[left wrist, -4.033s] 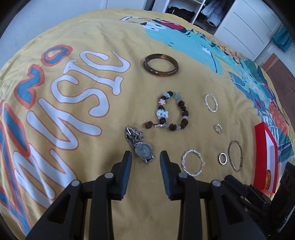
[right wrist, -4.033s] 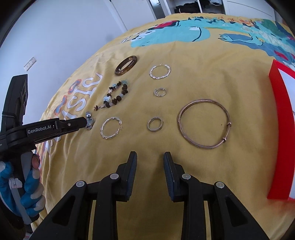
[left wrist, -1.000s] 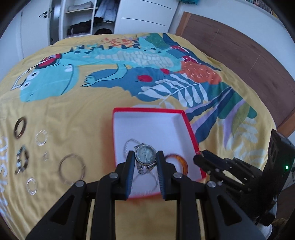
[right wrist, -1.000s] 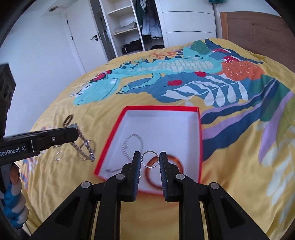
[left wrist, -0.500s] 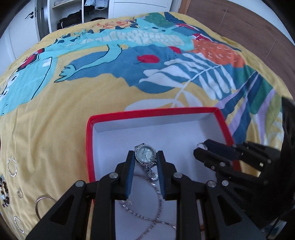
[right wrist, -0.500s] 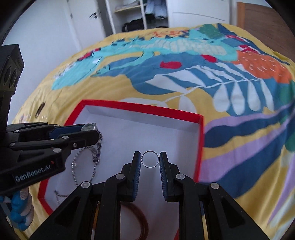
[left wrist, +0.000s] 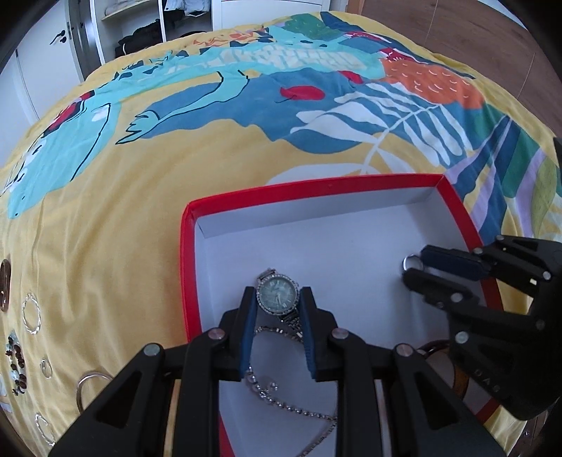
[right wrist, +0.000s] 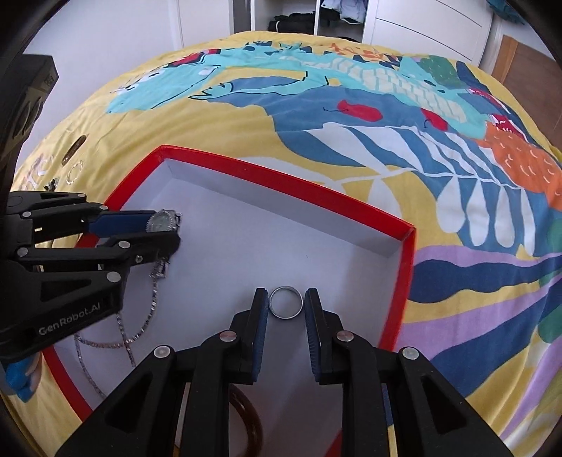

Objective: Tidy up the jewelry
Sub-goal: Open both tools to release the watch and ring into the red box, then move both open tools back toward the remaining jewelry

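Observation:
A red box (left wrist: 186,267) with a white inside lies on the yellow bedspread; it also shows in the right wrist view (right wrist: 407,267). My left gripper (left wrist: 277,300) is shut on a silver watch (left wrist: 278,297) and holds it over the box; its band hangs down. My right gripper (right wrist: 286,303) is shut on a small silver ring (right wrist: 285,302) over the box's right side. In the left wrist view the ring (left wrist: 410,262) shows at the right gripper's tips. A silver chain (right wrist: 137,330) and a brown bangle (right wrist: 251,422) lie in the box.
Several loose rings and a bead bracelet (left wrist: 15,362) lie on the bedspread left of the box, with a silver hoop (left wrist: 31,313) and a larger ring (left wrist: 89,383). A wardrobe (right wrist: 316,17) stands beyond the bed.
Both grippers have moved closer over the box, still holding the watch and the ring. Four seconds ago both were open above the jewelry on the bedspread.

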A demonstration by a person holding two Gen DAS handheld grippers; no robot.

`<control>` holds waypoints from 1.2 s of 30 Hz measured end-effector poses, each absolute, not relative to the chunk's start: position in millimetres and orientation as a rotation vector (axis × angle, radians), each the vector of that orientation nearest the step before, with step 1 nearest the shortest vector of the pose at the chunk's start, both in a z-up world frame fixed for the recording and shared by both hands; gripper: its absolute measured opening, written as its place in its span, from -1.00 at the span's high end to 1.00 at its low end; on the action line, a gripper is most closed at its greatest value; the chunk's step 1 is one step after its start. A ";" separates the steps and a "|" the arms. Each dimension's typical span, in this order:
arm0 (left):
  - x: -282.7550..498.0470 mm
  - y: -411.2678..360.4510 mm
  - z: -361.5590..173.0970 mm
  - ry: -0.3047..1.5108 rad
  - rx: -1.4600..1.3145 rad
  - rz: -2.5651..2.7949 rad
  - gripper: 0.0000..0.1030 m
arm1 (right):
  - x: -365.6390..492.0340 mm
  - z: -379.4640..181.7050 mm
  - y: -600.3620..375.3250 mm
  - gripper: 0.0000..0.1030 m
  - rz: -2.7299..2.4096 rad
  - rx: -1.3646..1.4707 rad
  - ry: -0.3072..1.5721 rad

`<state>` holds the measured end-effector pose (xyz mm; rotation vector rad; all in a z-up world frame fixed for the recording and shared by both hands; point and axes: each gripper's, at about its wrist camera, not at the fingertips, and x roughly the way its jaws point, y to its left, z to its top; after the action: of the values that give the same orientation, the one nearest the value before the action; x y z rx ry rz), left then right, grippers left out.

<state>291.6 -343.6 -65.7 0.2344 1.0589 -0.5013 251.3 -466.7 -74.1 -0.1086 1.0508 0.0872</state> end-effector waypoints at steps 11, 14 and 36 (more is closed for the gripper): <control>280.5 -335.7 -39.7 1.089 0.177 -0.556 0.51 | 204.9 -10.9 -484.2 0.45 0.049 -0.031 0.943; 273.4 -330.9 -18.7 1.083 0.160 -0.578 0.45 | 183.2 9.1 -485.8 0.42 0.031 -0.005 0.914; 123.2 -90.5 161.3 0.825 0.070 -0.360 0.44 | 18.6 125.3 -401.7 0.31 0.077 0.168 0.684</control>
<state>123.2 -90.5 161.3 0.0695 0.8246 -0.3596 18.6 -401.7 125.3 0.1684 0.6836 0.0772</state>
